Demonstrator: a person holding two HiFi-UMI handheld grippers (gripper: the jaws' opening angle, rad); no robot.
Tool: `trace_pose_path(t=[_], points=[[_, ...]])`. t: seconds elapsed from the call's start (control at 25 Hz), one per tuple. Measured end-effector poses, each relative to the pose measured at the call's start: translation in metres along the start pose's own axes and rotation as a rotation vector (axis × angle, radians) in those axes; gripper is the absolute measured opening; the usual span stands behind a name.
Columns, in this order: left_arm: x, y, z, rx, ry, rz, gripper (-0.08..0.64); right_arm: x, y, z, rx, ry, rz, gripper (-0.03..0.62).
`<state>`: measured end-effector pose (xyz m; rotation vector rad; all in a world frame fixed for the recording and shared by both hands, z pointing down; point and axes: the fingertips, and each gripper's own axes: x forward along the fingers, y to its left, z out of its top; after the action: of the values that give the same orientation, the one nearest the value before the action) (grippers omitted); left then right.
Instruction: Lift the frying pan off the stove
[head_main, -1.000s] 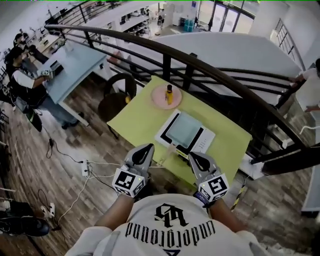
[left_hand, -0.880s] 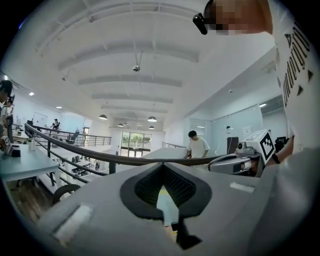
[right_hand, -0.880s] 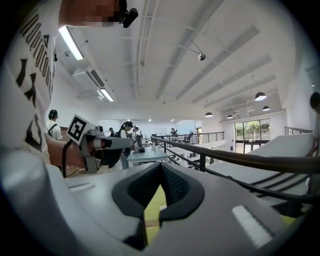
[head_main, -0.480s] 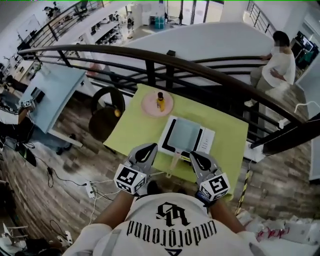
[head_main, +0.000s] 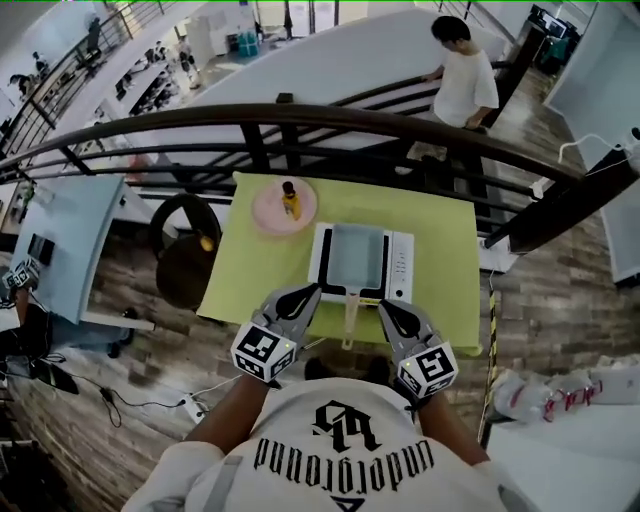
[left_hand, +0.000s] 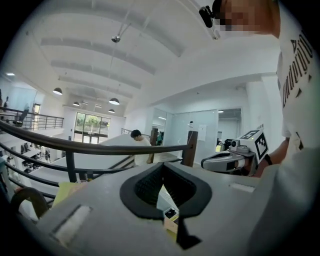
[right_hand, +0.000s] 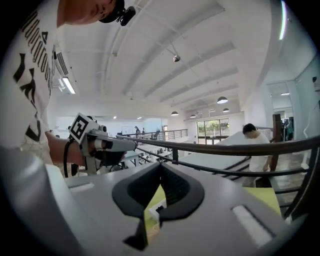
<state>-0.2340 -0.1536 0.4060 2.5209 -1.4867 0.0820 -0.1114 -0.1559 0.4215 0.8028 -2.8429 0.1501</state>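
Note:
A square grey frying pan sits on a white stove on the green table. Its pale handle sticks out toward me over the table's near edge. My left gripper hovers just left of the handle and my right gripper just right of it. Both are shut, hold nothing and touch nothing. In the left gripper view the shut jaws point toward the railing; the right gripper view shows its shut jaws the same way. Only slivers of the stove show through the jaw gaps.
A pink plate with a yellow bottle stands at the table's far left. A dark curved railing runs behind the table and a black chair stands at its left. A person in a white shirt stands beyond the railing.
The table has come to lie square in front of me and nearer. Both grippers now flank the pan handle at the near edge. Their jaws stayed shut.

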Motion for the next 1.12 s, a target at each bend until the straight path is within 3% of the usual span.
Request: trace_pose_path(t=[0.28,0.44,0.72,0.88,1.12], points=[[0.016,-0.018,-0.027,-0.004,0.045,-0.144,0.006,-0.002,0.003,-0.029,0.045,0.044,-0.076,0.011],[0.020,-0.023,-0.055,-0.066,0.099,-0.189,0.008,-0.007,0.009,-0.046,0.086,0.085,-0.087,0.040],[0.044,-0.013,-0.099,-0.219,0.165,-0.205,0.066,0.003,0.000,-0.087,0.183,0.171,-0.013,0.104],[0.054,-0.015,-0.132,-0.260,0.251,-0.237,0.094,0.013,0.000,-0.112,0.241,0.229,0.048,0.144],[0.066,-0.013,-0.168,-0.280,0.313,-0.261,0.112,0.031,0.010,-0.156,0.282,0.356,0.151,0.190]])
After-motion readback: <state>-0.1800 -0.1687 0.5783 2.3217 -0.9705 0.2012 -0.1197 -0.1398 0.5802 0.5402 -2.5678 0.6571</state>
